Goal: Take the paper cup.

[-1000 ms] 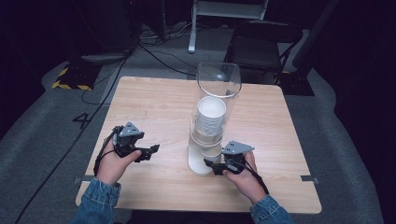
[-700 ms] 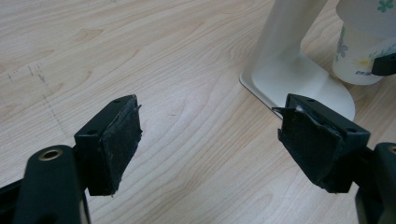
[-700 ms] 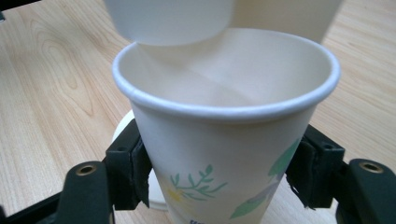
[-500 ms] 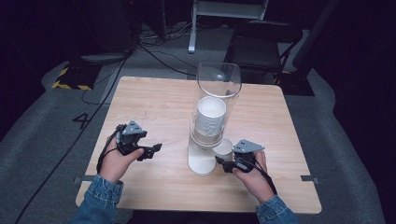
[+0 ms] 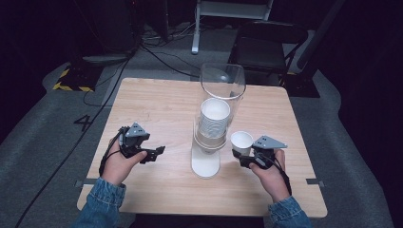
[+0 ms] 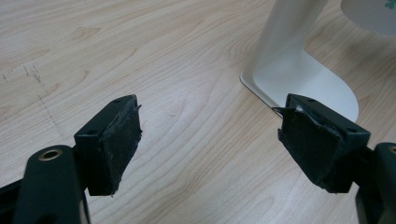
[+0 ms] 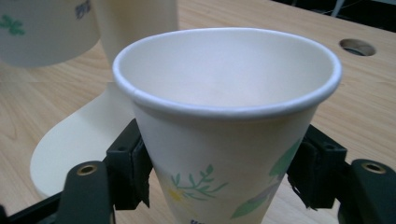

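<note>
One paper cup (image 7: 224,140) is clamped upright in the right gripper (image 5: 251,156), just beside the dispenser (image 5: 209,142), probably clear of the table (image 5: 157,102). Left gripper (image 5: 152,153) is held wide open, empty. Next, a set-down spot is needed.

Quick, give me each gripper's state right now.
Left gripper: open, holding nothing.
Right gripper: closed on a paper cup.

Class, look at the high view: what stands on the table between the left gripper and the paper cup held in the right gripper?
The cup dispenser, its white base on the wood, stands between the left gripper and the paper cup.
</note>
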A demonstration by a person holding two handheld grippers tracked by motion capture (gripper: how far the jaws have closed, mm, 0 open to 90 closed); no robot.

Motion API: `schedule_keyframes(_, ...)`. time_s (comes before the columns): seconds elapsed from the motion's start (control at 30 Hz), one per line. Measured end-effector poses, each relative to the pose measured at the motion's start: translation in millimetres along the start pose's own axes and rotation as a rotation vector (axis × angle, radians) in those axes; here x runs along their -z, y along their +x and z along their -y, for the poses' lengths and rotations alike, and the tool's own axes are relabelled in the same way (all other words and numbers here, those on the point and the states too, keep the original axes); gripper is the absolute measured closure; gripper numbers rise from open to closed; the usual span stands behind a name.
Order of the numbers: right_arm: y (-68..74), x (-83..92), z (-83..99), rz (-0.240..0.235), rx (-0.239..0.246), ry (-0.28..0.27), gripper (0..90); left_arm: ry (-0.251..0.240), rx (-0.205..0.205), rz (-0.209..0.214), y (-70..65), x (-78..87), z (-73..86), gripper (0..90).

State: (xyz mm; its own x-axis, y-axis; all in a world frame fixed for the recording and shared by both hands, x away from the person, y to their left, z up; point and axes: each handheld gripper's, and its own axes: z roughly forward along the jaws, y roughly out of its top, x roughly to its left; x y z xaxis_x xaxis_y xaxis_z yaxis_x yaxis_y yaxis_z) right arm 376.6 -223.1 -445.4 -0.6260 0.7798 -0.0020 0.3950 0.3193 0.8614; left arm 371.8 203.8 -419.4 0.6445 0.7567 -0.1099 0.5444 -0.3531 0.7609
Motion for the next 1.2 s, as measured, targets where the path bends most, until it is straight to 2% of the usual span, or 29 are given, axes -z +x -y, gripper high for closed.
schedule_keyframes(0.03, 0.0, 0.0, 0.0, 0.0, 0.0, 0.0, 32.4, 0.0, 0.0, 0.0, 0.0, 0.0, 0.0, 20.6)
schedule_keyframes(0.07, -7.9, 4.6, -2.1, 0.006, -0.026, -0.013, 32.4, 0.003, -0.003, -0.002, -0.1, -0.5, 0.3, 20.4)
schedule_keyframes(0.1, -10.8, 6.1, -2.9, 0.007, -0.033, -0.018, 32.4, 0.004, -0.007, -0.005, 0.2, -0.5, 0.5, 20.3)
schedule_keyframes(0.43, -49.4, 21.0, -10.2, 0.055, -0.057, -0.037, 32.2, 0.016, 0.007, -0.014, 2.7, 2.4, 7.1, 20.3)
schedule_keyframes(0.53, -60.7, 21.9, -10.7, 0.063, -0.064, -0.022, 32.0, 0.019, 0.023, -0.013, 2.9, 4.0, 9.9, 20.4)
schedule_keyframes(0.63, -67.7, 22.1, -10.5, 0.074, -0.082, -0.011, 32.0, 0.021, 0.008, -0.019, 4.2, 5.6, 11.4, 20.7)
schedule_keyframes(0.67, -74.7, 20.8, -9.6, 0.086, -0.112, -0.007, 31.9, 0.023, 0.015, -0.025, 3.9, 6.8, 13.4, 20.7)
schedule_keyframes(0.7, -76.6, 20.0, -9.3, 0.087, -0.122, -0.006, 31.8, 0.023, 0.019, -0.023, 3.9, 7.3, 14.4, 20.7)
schedule_keyframes(0.8, -83.0, 14.8, -7.6, 0.097, -0.122, -0.015, 31.2, 0.025, 0.031, -0.03, 4.4, 9.6, 17.4, 20.8)
schedule_keyframes(0.9, -87.0, 8.8, -6.1, 0.103, -0.138, -0.053, 30.7, 0.028, 0.033, -0.034, 5.5, 11.1, 20.3, 20.8)
schedule_keyframes(1.07, -92.9, -1.5, -2.6, 0.12, -0.123, -0.063, 30.7, 0.034, 0.04, -0.04, 6.8, 13.7, 24.3, 20.8)
schedule_keyframes(1.2, -97.6, -9.6, 1.9, 0.116, -0.115, -0.027, 30.8, 0.032, 0.05, -0.045, 7.3, 15.0, 26.7, 20.8)
